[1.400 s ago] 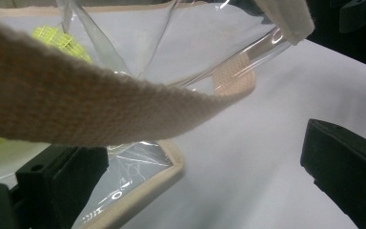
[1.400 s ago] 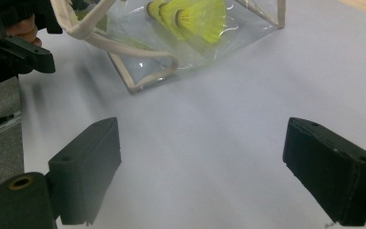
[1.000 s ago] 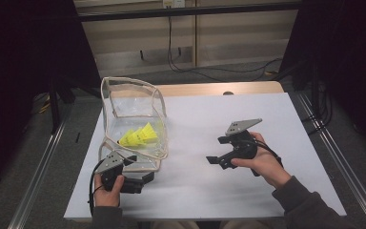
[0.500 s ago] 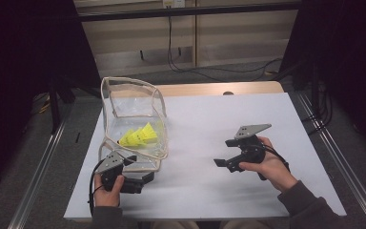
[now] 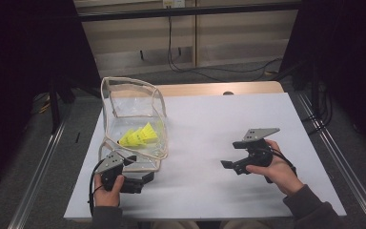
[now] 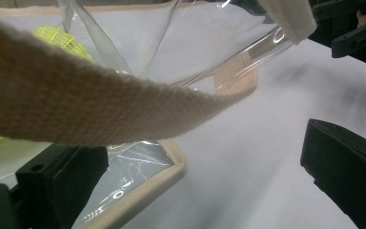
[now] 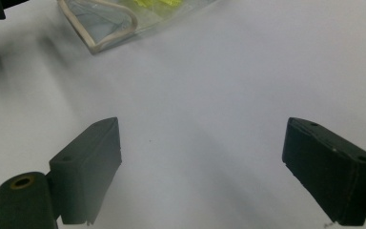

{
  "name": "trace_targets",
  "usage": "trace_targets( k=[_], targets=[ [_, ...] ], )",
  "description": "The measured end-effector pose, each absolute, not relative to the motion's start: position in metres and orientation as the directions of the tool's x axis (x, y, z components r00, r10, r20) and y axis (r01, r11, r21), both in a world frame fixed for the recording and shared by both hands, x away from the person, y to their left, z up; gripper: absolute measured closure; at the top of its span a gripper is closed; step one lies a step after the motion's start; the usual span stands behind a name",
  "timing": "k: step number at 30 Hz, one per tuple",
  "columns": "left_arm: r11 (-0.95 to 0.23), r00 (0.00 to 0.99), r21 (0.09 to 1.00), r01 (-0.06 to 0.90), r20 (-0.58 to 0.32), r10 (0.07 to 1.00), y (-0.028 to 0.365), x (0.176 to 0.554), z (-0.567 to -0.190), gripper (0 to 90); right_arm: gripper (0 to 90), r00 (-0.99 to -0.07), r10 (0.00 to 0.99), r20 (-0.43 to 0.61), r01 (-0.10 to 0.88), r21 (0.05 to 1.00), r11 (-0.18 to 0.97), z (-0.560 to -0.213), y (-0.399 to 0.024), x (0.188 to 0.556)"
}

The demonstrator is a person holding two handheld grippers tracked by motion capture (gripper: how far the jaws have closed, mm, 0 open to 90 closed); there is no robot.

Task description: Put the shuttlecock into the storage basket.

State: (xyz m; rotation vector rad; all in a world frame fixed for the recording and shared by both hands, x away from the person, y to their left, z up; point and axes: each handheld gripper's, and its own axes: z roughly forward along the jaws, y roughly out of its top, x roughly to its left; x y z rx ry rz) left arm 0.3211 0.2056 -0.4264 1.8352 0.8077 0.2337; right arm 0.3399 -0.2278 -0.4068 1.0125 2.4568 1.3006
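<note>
A clear plastic bag (image 5: 124, 82) with beige trim stands at the left of the white sheet (image 5: 209, 119). Yellow shuttlecocks (image 5: 140, 137) lie inside it. My left gripper (image 5: 140, 168) is at the bag's near edge, jaws open around the trimmed corner (image 6: 157, 176) without pressing it. A beige strap (image 6: 100, 114) crosses close in front of the left gripper view, and yellow feathers (image 6: 59, 38) show behind it. My right gripper (image 5: 231, 155) rests low over the bare sheet at the right, open, pointing toward the bag. Nothing lies between its jaws (image 7: 202, 131). The bag's corner (image 7: 105, 24) shows far off.
The sheet covers a wooden table whose far edge (image 5: 195, 89) shows behind it. Metal rails (image 5: 38, 191) run along both sides, and cables (image 5: 205, 71) lie on the floor beyond. My right gripper (image 6: 357, 36) shows at the top right of the left gripper view.
My right hand has carried its open gripper to the right and a little nearer and lower. The left gripper and the bag have stayed put.
</note>
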Motion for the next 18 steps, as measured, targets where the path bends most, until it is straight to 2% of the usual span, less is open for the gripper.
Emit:
trace_targets(
  k=[18],
  targets=[
    [-0.204,0.751,0.885,0.418,-0.210,0.627,0.206,0.321,-0.426,1.9,12.3,-0.725,0.672,0.151,0.493,0.795,0.354,-0.415,-0.250,0.329]
  ],
)
